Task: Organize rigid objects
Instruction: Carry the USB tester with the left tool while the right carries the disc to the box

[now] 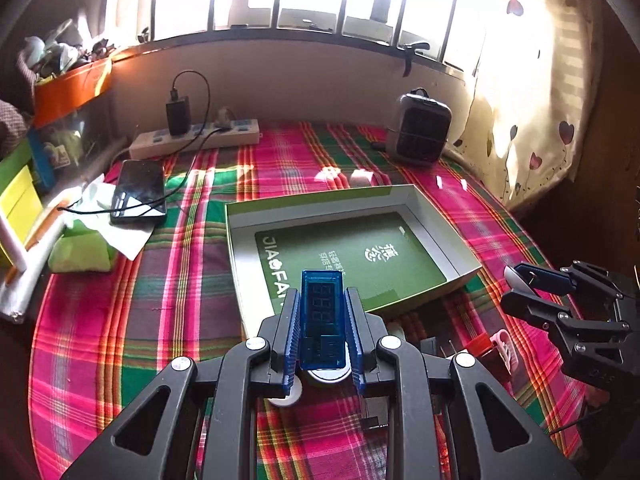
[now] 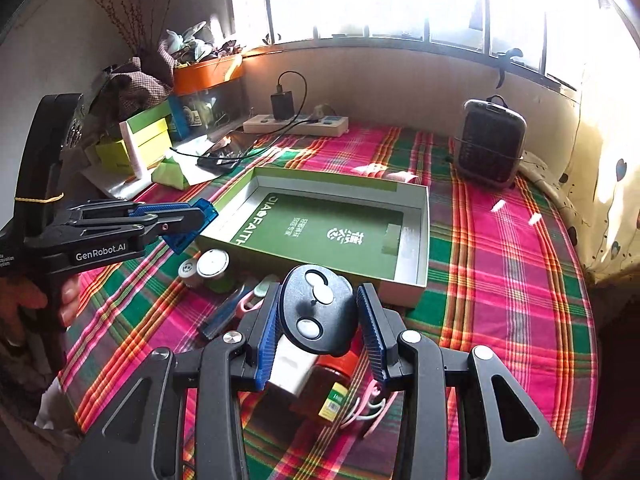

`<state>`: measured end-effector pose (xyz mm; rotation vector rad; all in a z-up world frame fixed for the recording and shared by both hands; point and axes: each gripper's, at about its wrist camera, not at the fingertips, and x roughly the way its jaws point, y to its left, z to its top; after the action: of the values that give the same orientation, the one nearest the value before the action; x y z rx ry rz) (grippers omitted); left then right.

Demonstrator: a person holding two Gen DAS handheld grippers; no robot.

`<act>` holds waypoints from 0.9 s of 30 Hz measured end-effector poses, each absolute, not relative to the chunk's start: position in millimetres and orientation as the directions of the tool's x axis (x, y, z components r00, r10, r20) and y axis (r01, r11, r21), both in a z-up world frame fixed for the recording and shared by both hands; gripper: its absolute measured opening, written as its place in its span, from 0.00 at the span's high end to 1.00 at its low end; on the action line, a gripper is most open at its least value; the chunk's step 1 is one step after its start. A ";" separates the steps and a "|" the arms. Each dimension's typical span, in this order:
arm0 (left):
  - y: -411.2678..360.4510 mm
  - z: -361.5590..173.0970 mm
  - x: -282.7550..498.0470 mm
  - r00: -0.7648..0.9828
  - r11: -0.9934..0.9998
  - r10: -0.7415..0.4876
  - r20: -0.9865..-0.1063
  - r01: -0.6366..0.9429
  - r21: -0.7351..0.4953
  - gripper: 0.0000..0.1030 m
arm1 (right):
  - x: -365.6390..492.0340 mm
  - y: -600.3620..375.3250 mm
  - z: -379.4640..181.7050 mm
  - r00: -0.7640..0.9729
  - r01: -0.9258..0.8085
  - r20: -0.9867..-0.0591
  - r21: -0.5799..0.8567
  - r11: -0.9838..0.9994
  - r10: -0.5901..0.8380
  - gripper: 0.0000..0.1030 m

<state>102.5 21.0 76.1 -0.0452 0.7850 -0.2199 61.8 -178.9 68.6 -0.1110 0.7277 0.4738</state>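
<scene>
Above the near edge of the shallow cardboard box (image 1: 440, 216), a blue translucent USB meter (image 1: 322, 312) is being gripped by the left gripper (image 1: 322, 332), its pads closed tight on the meter's long sides. To its right, a black remote key fob (image 2: 318, 312) is being clamped between the blue pads of the right gripper (image 2: 318, 320), the jaws standing partly apart on the fob's width. Both items are being held clear of the plaid tablecloth (image 2: 500, 280), just short of the box's near wall. The box's floor is lying bare but for its green printed liner, with open room inside on all sides. Below the grippers, small items are being left crowded along the box's near edge: two small round containers (image 2: 208, 270), a dark pen-like tool (image 2: 224, 316) and a red-capped bottle (image 2: 332, 384). Toward the right edge of the cloth, wide free space is being left.
</scene>
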 end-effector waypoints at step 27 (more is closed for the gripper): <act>29.9 32.8 209.1 0.611 0.983 -0.183 -0.770 0.126 -0.134 0.80 | 216.2 -169.3 33.6 0.580 -0.415 -0.750 0.062 0.907 0.317 0.62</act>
<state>209.1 29.9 32.8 -0.0683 0.8962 -0.1788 216.2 -169.3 33.6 -0.1252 0.8504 0.4293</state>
